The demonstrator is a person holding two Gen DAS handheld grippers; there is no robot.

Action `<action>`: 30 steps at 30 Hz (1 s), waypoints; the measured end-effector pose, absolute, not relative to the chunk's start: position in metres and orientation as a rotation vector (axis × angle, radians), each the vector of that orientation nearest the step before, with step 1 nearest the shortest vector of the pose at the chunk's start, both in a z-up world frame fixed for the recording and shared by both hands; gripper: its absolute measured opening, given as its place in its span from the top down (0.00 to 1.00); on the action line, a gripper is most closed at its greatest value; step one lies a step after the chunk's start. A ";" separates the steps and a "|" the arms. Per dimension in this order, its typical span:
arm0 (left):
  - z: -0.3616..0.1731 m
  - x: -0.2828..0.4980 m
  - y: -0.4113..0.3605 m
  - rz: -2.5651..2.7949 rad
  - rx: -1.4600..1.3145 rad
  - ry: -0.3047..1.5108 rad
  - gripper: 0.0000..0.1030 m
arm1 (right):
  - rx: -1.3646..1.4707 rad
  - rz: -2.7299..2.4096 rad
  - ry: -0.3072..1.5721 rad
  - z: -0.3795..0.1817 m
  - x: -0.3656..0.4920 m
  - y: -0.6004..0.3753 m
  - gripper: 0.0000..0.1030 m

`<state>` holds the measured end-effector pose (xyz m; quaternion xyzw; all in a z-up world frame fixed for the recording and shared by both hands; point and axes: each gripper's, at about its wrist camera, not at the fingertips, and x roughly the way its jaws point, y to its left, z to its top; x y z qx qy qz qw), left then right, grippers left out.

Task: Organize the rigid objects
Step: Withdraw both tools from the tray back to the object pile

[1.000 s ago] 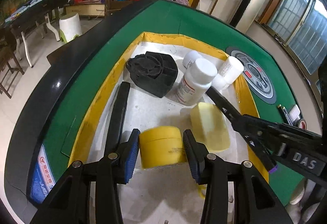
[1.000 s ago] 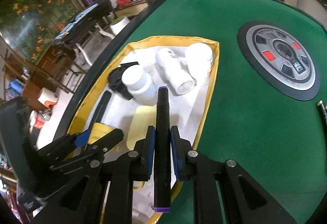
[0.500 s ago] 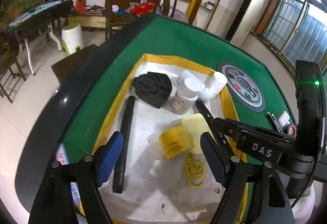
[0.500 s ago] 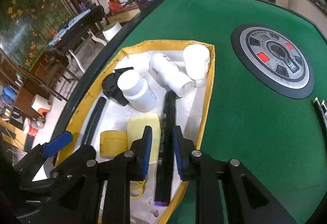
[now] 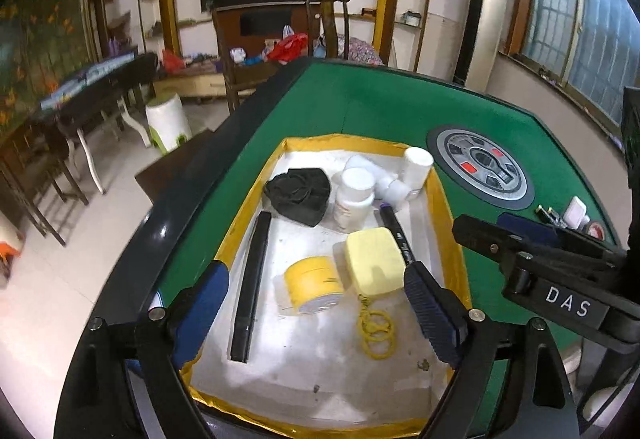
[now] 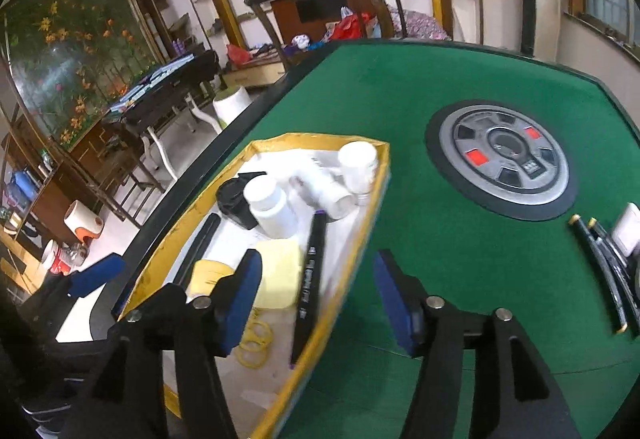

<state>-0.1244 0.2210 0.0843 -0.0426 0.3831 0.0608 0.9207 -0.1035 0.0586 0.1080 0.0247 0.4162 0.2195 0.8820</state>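
A yellow-rimmed white tray (image 5: 444, 215) (image 6: 356, 239) on the green table holds a yellow jar (image 5: 314, 285), a pale yellow box (image 5: 374, 261) (image 6: 278, 275), a black marker (image 5: 396, 235) (image 6: 310, 279), a black bar (image 5: 252, 279), a black fan-like part (image 5: 300, 195), white bottles (image 5: 356, 195) (image 6: 272, 207) and yellow rings (image 5: 376, 331). My left gripper (image 5: 316, 303) is open and empty above the tray's near end. My right gripper (image 6: 320, 299) is open and empty over the tray's right rim, above the marker.
A round grey-and-red dial (image 6: 504, 163) (image 5: 484, 169) sits in the table's middle. Black pens (image 6: 600, 271) and small white items (image 5: 574, 211) lie on the felt at the right. Chairs and furniture stand beyond the table's far edge.
My left gripper let go of the yellow jar, opened wide and pulled back up. My right gripper released the black marker into the tray, opened and drew back to the right.
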 end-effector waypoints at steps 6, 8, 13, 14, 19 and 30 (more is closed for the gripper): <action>0.092 -0.127 0.192 0.112 -0.009 0.773 0.11 | 0.100 0.423 0.861 0.105 -0.105 0.024 0.43; 0.094 -0.127 0.184 0.106 0.004 0.773 0.11 | 0.112 0.413 0.857 0.105 -0.106 0.014 0.43; 0.096 -0.128 0.163 0.096 0.042 0.775 0.11 | 0.131 0.383 0.836 0.105 -0.108 -0.013 0.43; 0.096 -0.128 0.159 0.094 0.051 0.776 0.11 | 0.135 0.378 0.832 0.105 -0.108 -0.018 0.43; 0.099 -0.126 0.136 0.083 0.090 0.778 0.11 | 0.154 0.338 0.791 0.109 -0.108 -0.048 0.43; 0.097 -0.128 0.107 -0.084 -0.007 0.817 0.11 | 0.264 0.196 0.672 0.129 -0.094 -0.177 0.03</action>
